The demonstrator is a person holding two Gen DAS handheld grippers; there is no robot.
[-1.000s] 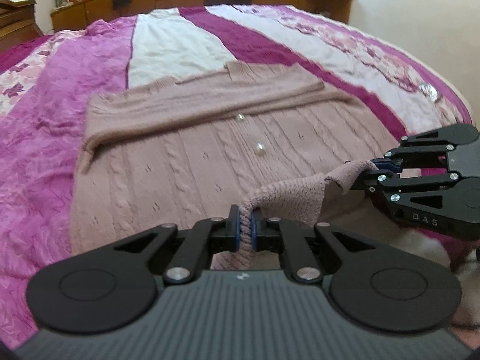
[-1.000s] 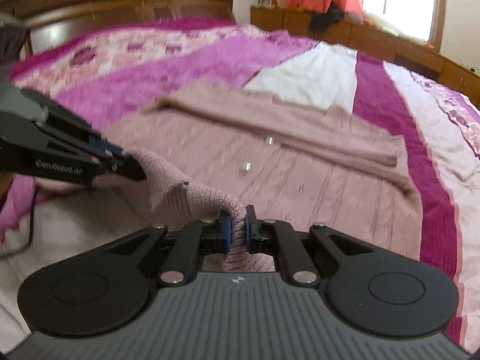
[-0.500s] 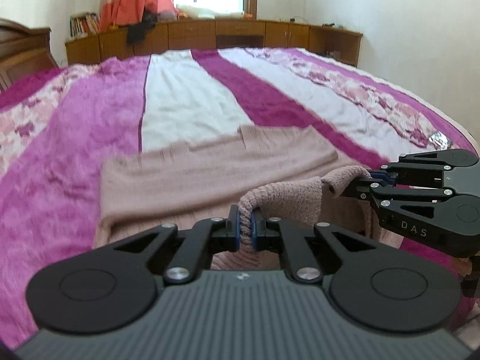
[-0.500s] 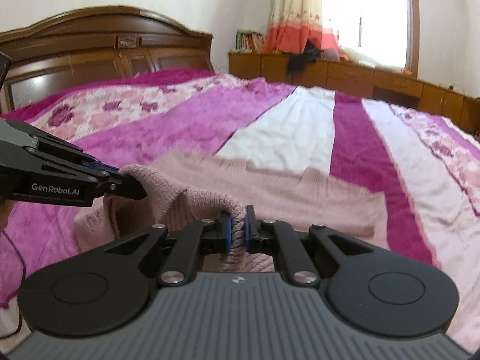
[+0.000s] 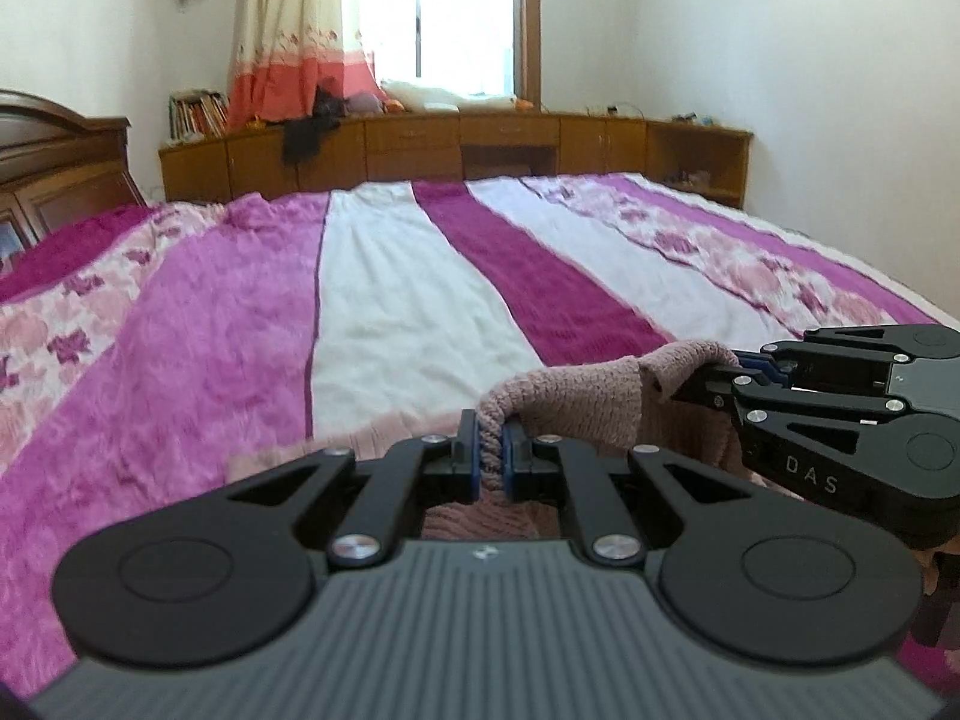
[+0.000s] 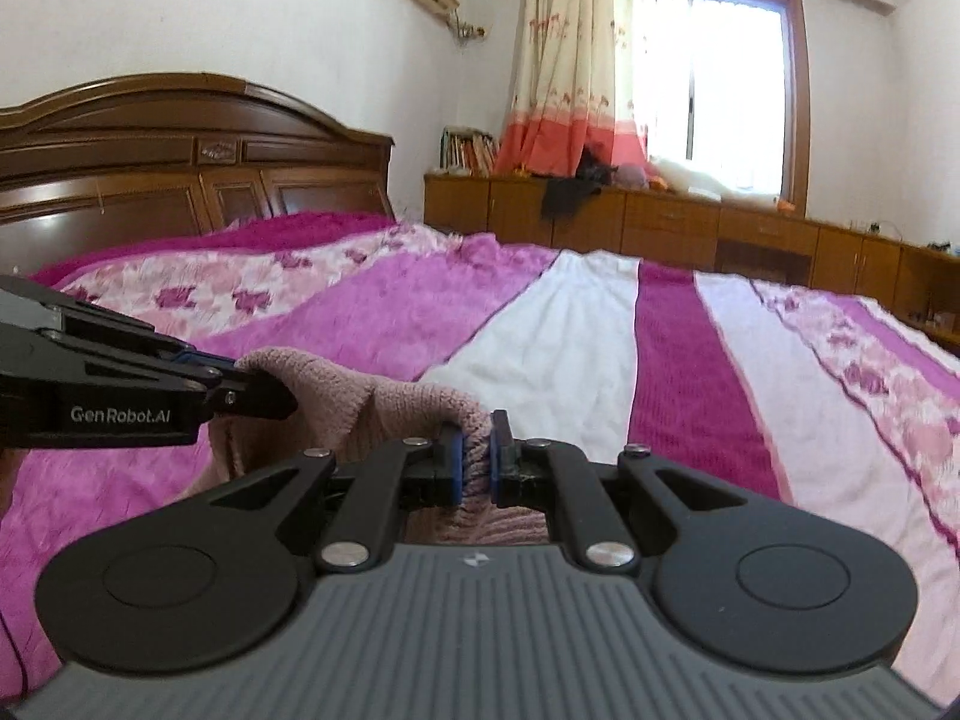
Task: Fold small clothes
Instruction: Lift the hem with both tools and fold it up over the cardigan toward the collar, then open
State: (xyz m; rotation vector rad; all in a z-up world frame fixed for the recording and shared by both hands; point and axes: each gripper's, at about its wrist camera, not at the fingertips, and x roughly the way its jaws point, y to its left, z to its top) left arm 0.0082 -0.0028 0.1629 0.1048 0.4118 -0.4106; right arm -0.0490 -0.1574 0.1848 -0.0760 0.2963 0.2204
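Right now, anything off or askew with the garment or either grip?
Nothing stands out. Left tongs and right tongs are each shut on the pink knit sweater hem, lifted over the striped bedspread. No snag or damage visible; most of it is hidden below.

Both grippers have lifted the pink cardigan [image 5: 576, 396] hem higher; cameras now tilt up, the spread garment body and its buttons gone from view

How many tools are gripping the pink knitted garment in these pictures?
2. The left tool is clamped on one part of the pink knitted garment's edge; the right tool grips the same edge further along. No other tool shows.
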